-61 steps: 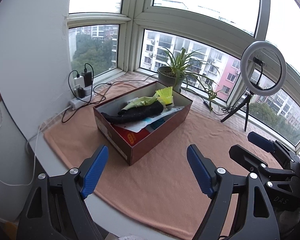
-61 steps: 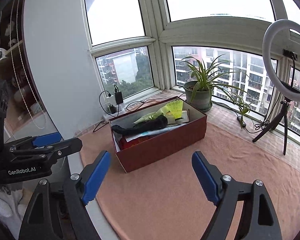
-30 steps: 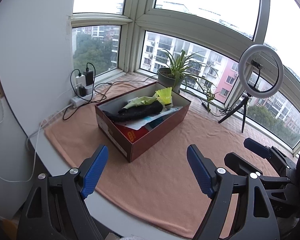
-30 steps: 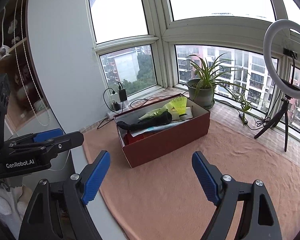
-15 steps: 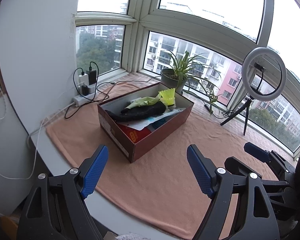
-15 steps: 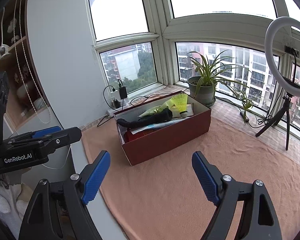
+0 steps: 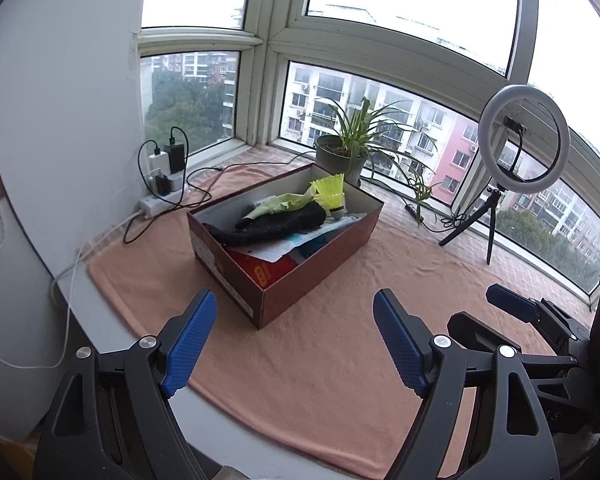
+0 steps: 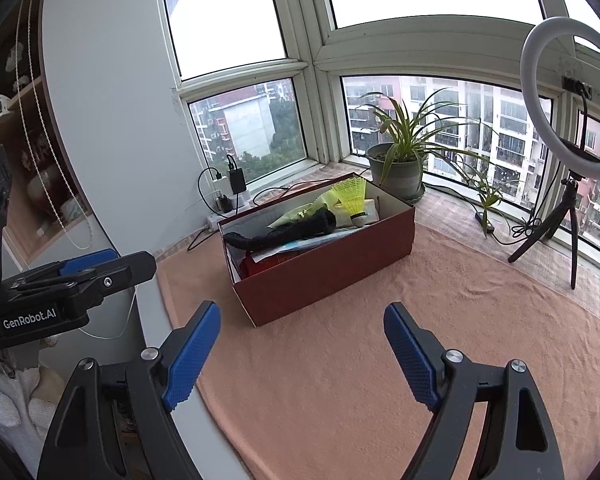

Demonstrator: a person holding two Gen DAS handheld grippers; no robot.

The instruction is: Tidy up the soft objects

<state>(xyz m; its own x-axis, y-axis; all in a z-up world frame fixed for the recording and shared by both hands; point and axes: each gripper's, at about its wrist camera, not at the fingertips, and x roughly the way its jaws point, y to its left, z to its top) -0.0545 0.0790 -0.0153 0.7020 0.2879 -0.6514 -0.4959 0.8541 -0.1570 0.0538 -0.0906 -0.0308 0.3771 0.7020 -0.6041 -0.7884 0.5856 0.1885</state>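
Grippers first: I am holding the left hand-held gripper (image 7: 294, 340) released, its blue pads (image 7: 188, 342) standing wide apart with nothing between them, hovering above the near edge of the surface (image 7: 112, 334). I am holding the right hand-held gripper (image 8: 302, 350) released as well, its jaws equally wide and empty, above the peach cloth (image 8: 340, 380) that is covering the surface. Both units are pointing downward toward the box.

A dark red cardboard box (image 7: 312, 276) is sitting open on the cloth, ahead of both hand-held grippers and well apart from them. Inside it, a black fabric item (image 7: 272, 226) is lying lengthwise on top of the contents. A pale green cloth (image 7: 280, 206) is resting just behind the black item, touching it. Two yellow-green shuttlecocks (image 7: 330, 192) are sitting at the far end of the box. Papers and a red packet (image 7: 264, 270) are lying underneath the fabric; their exact kind I cannot tell.

Behind the box, a potted plant (image 8: 400, 160) is standing by the window. A ring light (image 7: 524, 148) on a small tripod is standing to the right. A power strip (image 7: 160, 198) with chargers is lying to the left, against the wall.
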